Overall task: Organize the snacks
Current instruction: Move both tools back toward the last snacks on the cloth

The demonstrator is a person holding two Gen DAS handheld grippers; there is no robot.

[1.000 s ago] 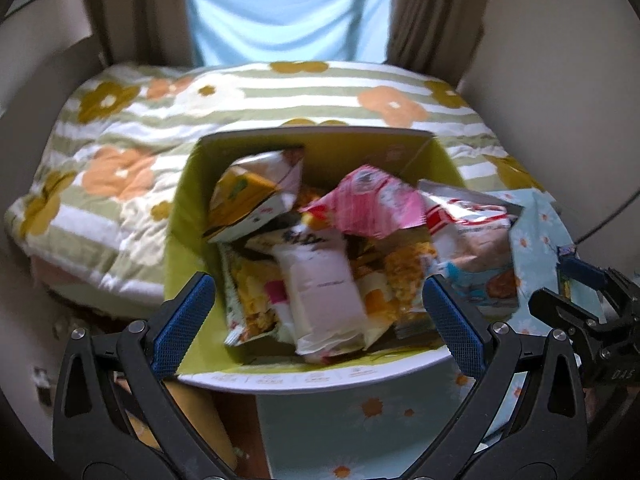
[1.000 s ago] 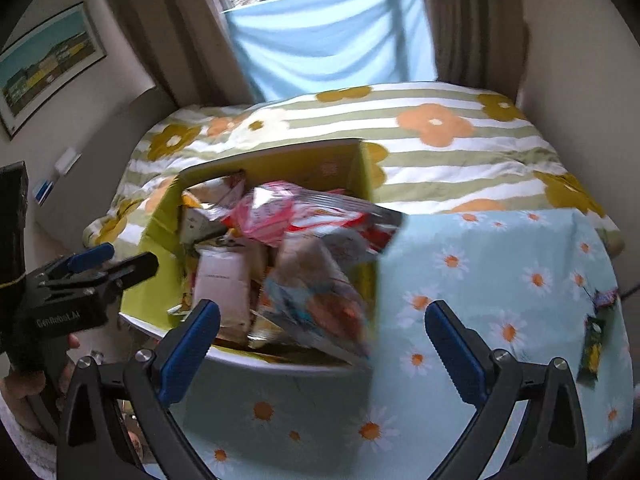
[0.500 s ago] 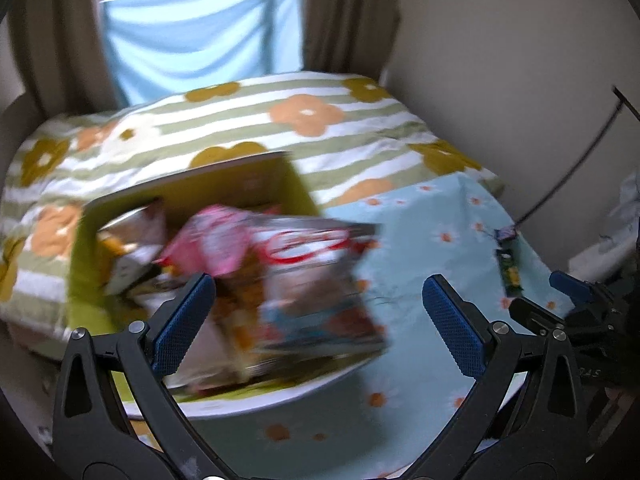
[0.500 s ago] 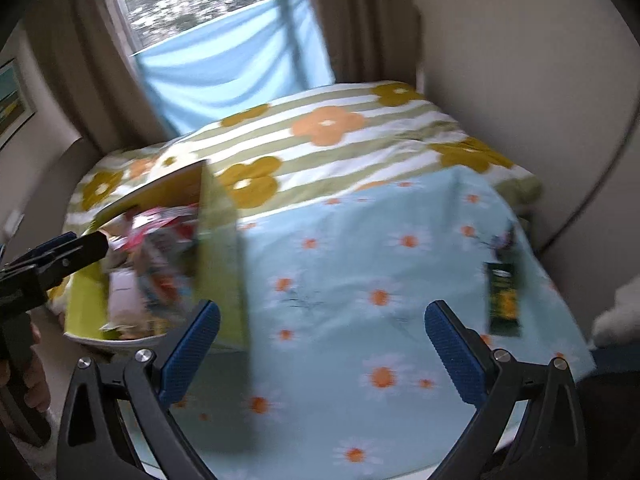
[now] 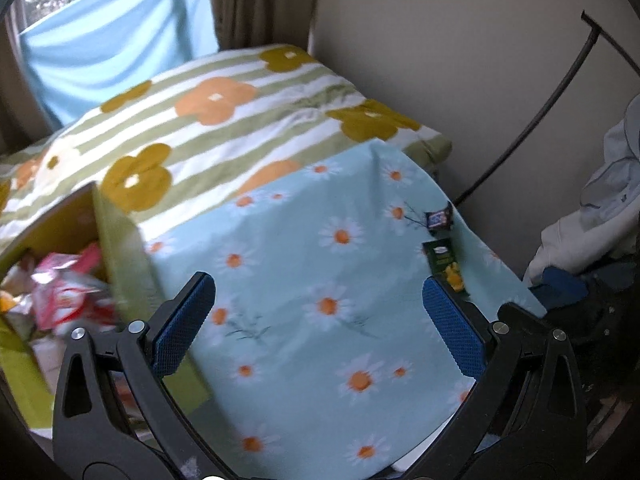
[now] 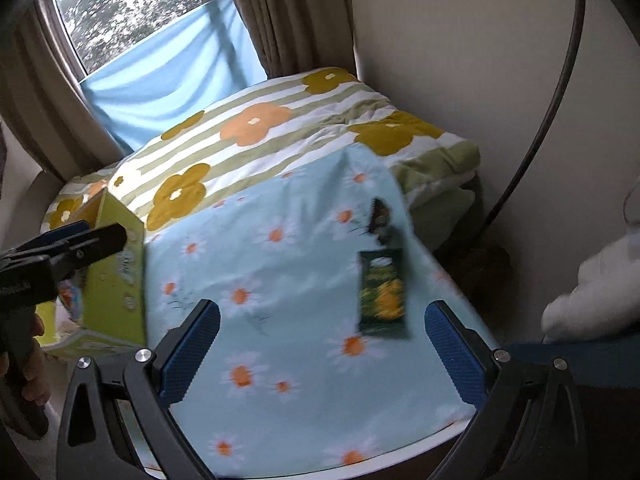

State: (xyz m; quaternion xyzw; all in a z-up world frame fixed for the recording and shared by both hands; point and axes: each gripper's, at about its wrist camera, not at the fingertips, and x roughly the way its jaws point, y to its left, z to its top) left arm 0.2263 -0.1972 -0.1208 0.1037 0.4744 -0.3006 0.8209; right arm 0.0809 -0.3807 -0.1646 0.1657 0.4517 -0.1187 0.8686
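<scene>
A yellow-green cardboard box (image 5: 120, 248) full of snack bags (image 5: 68, 292) stands at the left of a daisy-print tablecloth (image 5: 320, 240). Two snacks lie near the cloth's right edge: a flat green packet (image 5: 442, 258) and, just behind it, a small dark wrapped snack (image 5: 439, 220). My left gripper (image 5: 318, 320) is open and holds nothing, just right of the box. My right gripper (image 6: 322, 346) is open and holds nothing, with the green packet (image 6: 382, 294) slightly beyond its right finger. The small dark snack (image 6: 380, 220) is blurred there. The box (image 6: 116, 280) and the left gripper (image 6: 100, 234) show at the left.
A bed with a striped, flower-print blanket (image 5: 240, 112) lies behind the table. A wall and a black cable (image 5: 520, 140) bound the right side. White clothing (image 5: 592, 216) is heaped at the far right. Curtains and a window are at the back. A hand (image 6: 28, 360) grips the left tool.
Both views have swung right, from the snack box toward the cloth's right side. The box has slid to the left edge, and the two loose packets are now closer.
</scene>
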